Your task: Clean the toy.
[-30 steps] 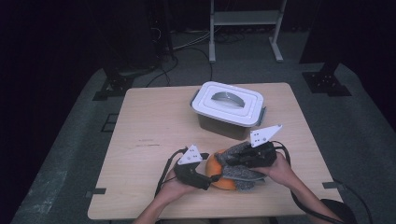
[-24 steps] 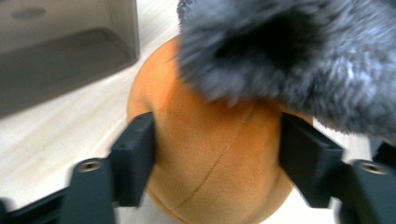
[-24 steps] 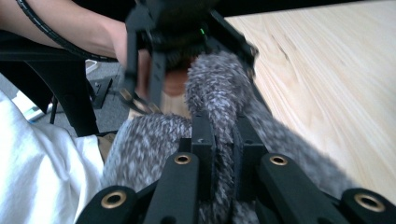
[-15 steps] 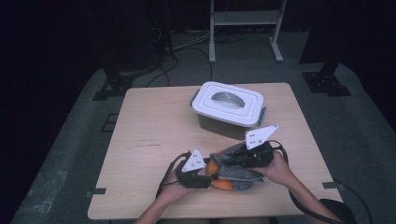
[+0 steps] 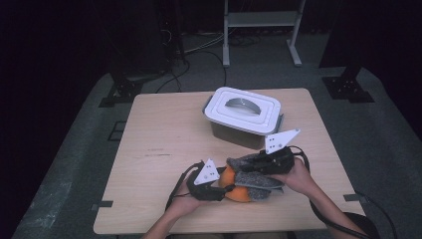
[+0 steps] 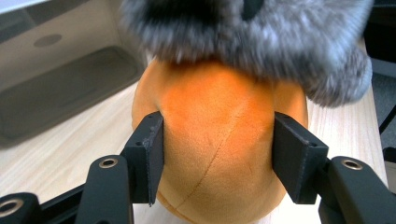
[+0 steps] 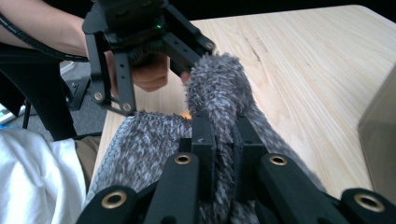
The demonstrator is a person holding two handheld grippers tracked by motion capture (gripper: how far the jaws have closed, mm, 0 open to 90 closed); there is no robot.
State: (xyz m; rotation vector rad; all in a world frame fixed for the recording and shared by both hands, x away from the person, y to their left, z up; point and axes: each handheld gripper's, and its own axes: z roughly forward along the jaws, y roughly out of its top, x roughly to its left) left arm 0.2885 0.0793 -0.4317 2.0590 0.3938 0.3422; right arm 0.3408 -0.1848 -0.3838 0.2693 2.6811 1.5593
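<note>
So the orange plush ball (image 6: 219,140) sits low in the middle of the high view, near the front edge of the surface (image 5: 164,149), and the left gripper (image 5: 219,188) has just been closing on it: in the left gripper view the two fingers (image 6: 152,154) are pinching its sides, squashing in a bit. The right gripper (image 7: 223,140) has its fingers pressed together on a fold of the grey fuzzy cover (image 7: 224,93) that's draped over the ball's top. My worry is the plush is soft and round, so if the right side tugs hard the ball could just squirt out of the left pinch and roll off the front edge, which is close. The fuzzy fabric is slippery-looking too, and only a thin fold is caught, so I'd guess it could slide free instead of peeling. Other stuff: a white lidded bin (image 5: 244,117) sits just behind the work, upper middle of the high view, so there's not much room to pull that way. Both grippers' cables (image 5: 176,186) trail nearby and could snag.
</note>
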